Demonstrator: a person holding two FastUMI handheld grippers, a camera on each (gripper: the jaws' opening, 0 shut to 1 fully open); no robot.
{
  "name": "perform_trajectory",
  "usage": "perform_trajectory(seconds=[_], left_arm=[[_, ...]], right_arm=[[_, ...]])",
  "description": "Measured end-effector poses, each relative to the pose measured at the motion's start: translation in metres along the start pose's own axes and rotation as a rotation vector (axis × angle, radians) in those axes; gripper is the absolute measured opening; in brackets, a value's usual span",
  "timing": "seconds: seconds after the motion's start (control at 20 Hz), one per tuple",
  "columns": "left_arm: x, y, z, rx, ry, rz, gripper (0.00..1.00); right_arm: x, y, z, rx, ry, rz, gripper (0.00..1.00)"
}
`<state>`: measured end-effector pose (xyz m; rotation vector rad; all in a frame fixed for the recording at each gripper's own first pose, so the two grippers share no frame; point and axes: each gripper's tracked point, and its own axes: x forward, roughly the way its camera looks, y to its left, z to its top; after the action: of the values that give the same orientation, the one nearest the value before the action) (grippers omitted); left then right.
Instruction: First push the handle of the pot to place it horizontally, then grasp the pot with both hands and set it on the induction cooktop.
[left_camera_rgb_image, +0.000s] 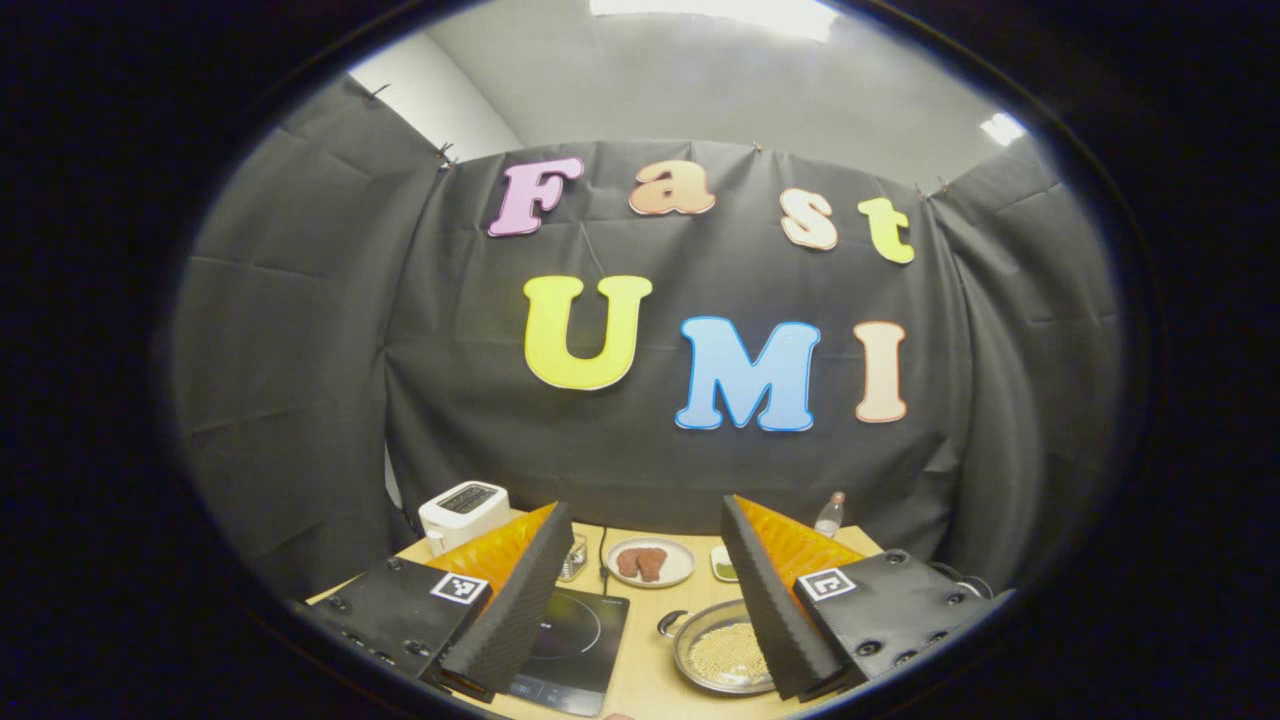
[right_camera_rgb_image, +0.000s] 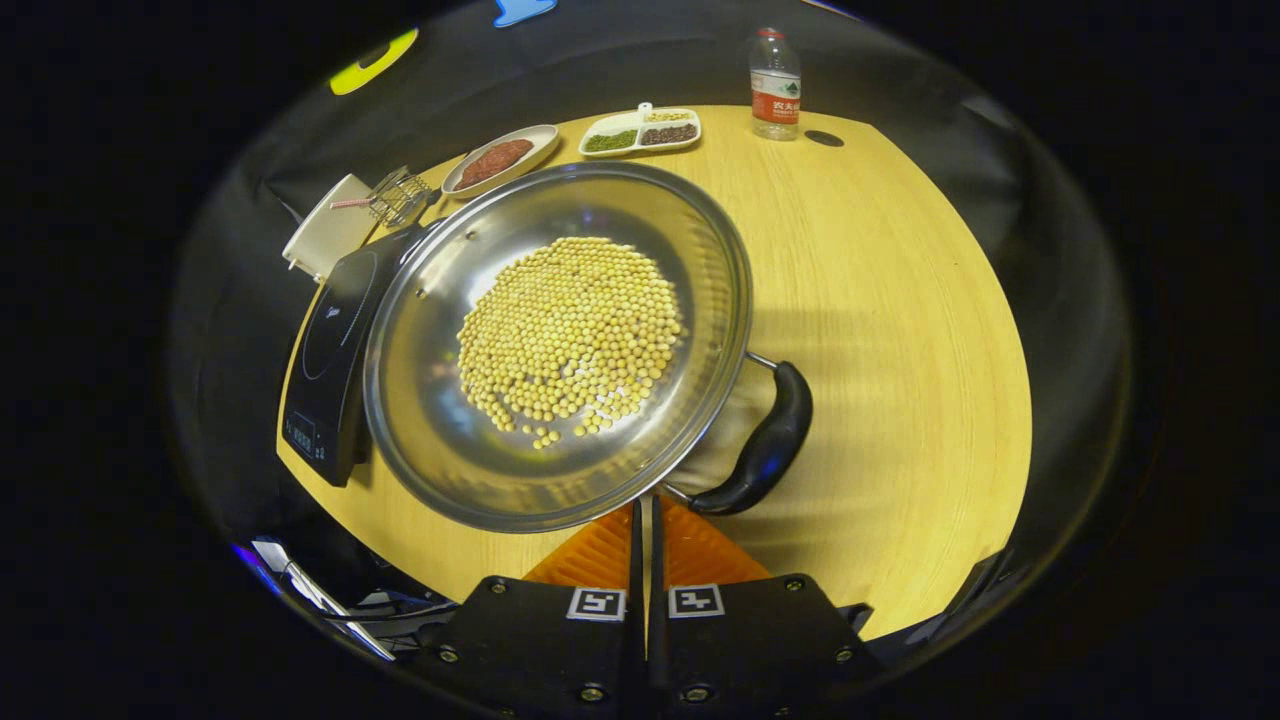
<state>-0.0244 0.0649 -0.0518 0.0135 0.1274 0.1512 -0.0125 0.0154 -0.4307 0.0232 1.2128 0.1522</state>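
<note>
Table (right_camera_rgb_image: 900, 300) of pale wood carries the induction cooktop (right_camera_rgb_image: 335, 330), with the pot (right_camera_rgb_image: 560, 350) of yellow beans just beside it, not yet on it. Right gripper (right_camera_rgb_image: 645, 530) sits fingers pressed together near the rim by the black handle (right_camera_rgb_image: 770, 440) (apparently the pushing step). Left gripper (left_camera_rgb_image: 645, 590) hangs high, jaws wide apart; next it must descend to the far handle.

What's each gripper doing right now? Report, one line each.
Left gripper: open, holding nothing, above the table.
Right gripper: shut, holding nothing, just short of the pot rim, by its handle.
</note>
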Motion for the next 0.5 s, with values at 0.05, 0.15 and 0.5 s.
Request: perform_trajectory(seconds=[0.05,0.15,0.5], left_arm=[[0.000,-0.002,-0.001,-0.001,0.005,0.005,0.95],[0.002,-0.007,-0.001,-0.010,0.009,0.012,0.95],[0.005,-0.025,-0.013,-0.003,0.040,0.052,0.95]], right_arm=[[0.001,-0.007,0.005,0.003,-0.003,-0.004,0.01],[0.004,-0.016,0.015,0.008,-0.003,0.000,0.02],[0.011,-0.036,0.036,-0.028,-0.008,0.019,0.01]])
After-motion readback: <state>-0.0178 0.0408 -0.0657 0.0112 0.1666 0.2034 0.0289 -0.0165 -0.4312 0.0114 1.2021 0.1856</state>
